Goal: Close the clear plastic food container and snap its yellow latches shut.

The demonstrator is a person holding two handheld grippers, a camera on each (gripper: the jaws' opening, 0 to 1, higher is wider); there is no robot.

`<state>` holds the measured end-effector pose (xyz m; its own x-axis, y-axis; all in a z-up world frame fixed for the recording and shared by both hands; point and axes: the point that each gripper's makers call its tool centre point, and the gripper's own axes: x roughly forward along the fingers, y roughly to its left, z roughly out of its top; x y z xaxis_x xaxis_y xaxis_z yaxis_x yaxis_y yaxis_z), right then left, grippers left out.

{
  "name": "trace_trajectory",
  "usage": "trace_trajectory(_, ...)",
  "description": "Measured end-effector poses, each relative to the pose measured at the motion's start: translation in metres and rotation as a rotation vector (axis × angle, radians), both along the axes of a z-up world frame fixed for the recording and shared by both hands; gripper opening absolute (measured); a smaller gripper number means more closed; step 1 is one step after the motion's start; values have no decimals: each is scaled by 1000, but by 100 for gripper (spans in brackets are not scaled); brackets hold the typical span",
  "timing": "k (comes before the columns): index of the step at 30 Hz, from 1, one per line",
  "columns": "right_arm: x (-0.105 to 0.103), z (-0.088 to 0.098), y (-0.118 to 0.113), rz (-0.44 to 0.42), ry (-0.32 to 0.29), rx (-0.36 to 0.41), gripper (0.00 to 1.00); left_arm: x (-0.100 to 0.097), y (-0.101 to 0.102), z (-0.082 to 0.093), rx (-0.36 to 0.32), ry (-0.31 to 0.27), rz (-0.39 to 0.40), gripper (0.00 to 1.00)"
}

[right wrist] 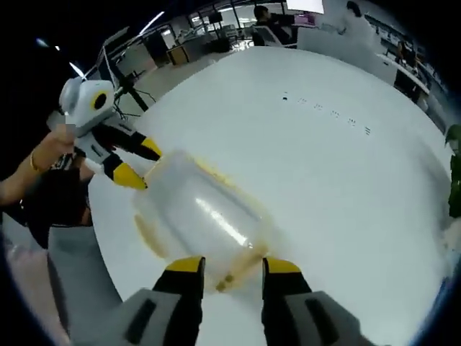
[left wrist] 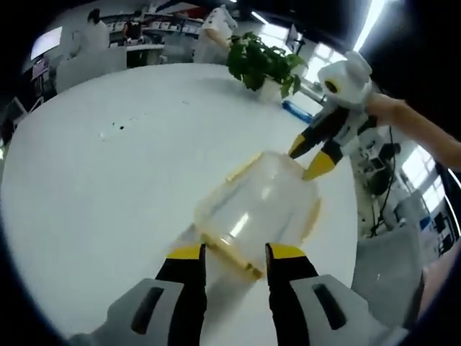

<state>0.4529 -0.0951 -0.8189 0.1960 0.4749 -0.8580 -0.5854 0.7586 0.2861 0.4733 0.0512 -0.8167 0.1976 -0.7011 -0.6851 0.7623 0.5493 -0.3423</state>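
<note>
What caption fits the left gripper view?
Two hand-held grippers flank a clear food container on a white table.

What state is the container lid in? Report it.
Apparently closed: the lid sits on the clear container. Whether its yellow latches are snapped cannot be told. Both grippers, left and right, flank it with jaws open.

Item count: one clear container (left wrist: pixel 258 210) with yellow latches on one white table (left wrist: pixel 108 180). Two tools: left tool (left wrist: pixel 234 254), right tool (right wrist: pixel 229 267). One potted plant (left wrist: pixel 261 63) at the table's far edge.
</note>
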Motion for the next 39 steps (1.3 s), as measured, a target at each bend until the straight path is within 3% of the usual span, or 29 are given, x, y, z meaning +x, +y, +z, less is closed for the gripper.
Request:
trace_trajectory(5, 1, -2, 3, -59, 30, 28, 32, -2, 1, -3, -46, 68, 81, 27)
trace_trajectory(20, 0, -3, 4, -78, 56, 15, 32, 0, 0, -3, -62, 57, 127, 25)
trace_trajectory(33, -1, -7, 7, -158, 76, 101, 34, -1, -2, -2, -54, 36, 127, 25)
trace_trajectory(39, 1, -6, 10, -172, 84, 71, 34, -1, -1, -3, -63, 52, 148, 24)
